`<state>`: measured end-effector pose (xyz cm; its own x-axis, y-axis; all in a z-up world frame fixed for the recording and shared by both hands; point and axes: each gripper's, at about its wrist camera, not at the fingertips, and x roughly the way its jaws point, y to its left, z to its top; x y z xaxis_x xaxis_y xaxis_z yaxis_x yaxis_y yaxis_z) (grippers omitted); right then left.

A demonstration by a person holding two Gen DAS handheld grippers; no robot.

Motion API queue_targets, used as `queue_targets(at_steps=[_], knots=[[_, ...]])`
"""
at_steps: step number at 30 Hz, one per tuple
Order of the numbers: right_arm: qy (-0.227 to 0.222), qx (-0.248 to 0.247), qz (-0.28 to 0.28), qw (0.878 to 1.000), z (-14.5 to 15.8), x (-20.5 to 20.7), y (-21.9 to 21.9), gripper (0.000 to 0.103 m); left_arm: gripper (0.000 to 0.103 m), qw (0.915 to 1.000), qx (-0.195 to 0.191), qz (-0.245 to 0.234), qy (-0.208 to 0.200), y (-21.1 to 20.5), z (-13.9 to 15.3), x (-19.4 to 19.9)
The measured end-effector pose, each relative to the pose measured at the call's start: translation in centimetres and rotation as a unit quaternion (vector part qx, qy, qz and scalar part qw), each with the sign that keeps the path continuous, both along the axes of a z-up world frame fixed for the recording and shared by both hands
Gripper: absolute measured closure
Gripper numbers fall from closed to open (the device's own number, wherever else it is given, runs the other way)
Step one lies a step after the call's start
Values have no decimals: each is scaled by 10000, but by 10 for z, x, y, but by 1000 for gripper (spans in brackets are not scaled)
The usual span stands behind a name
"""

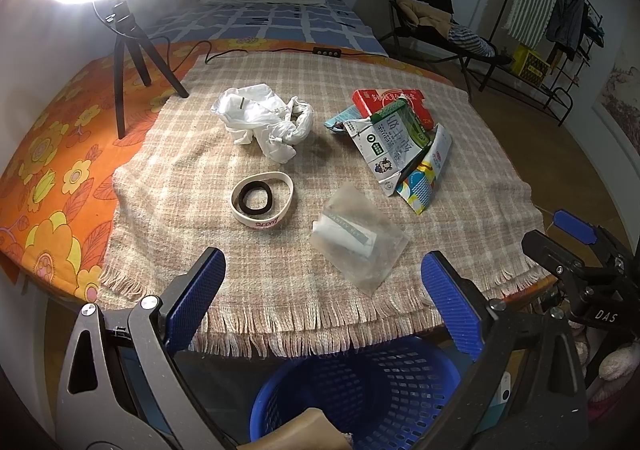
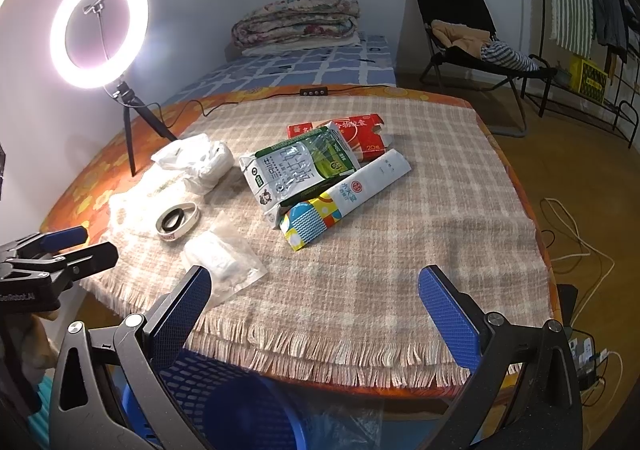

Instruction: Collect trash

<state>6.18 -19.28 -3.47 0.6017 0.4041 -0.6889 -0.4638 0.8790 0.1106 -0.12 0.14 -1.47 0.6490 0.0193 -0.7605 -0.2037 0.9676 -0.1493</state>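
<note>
I held my left gripper (image 1: 322, 300) and my right gripper (image 2: 314, 316) spread wide and empty at the near fringed edge of the beige checked cloth (image 2: 400, 250), above the blue plastic lattice basket (image 1: 360, 386). The trash lay on the cloth: a clear plastic packet (image 1: 358, 236) nearest, a crumpled white plastic bag (image 1: 264, 121) farther back, and flattened cartons (image 2: 316, 173) piled to the right.

The checked tablecloth (image 1: 240, 209) was rough woven cloth with a frayed fringe. The crumpled white bag (image 1: 264, 121) and clear pouch (image 1: 360, 238) looked thin, glossy plastic; the milk carton (image 2: 296, 173) was shiny printed paperboard. The blue basket (image 1: 360, 390) was perforated plastic.
</note>
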Motion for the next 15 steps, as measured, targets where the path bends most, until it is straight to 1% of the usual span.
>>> queue_targets(at_steps=[15], knots=[[-2, -15, 5, 10000, 0, 0, 0, 0, 3, 10000, -19, 21, 22, 4, -8, -1]])
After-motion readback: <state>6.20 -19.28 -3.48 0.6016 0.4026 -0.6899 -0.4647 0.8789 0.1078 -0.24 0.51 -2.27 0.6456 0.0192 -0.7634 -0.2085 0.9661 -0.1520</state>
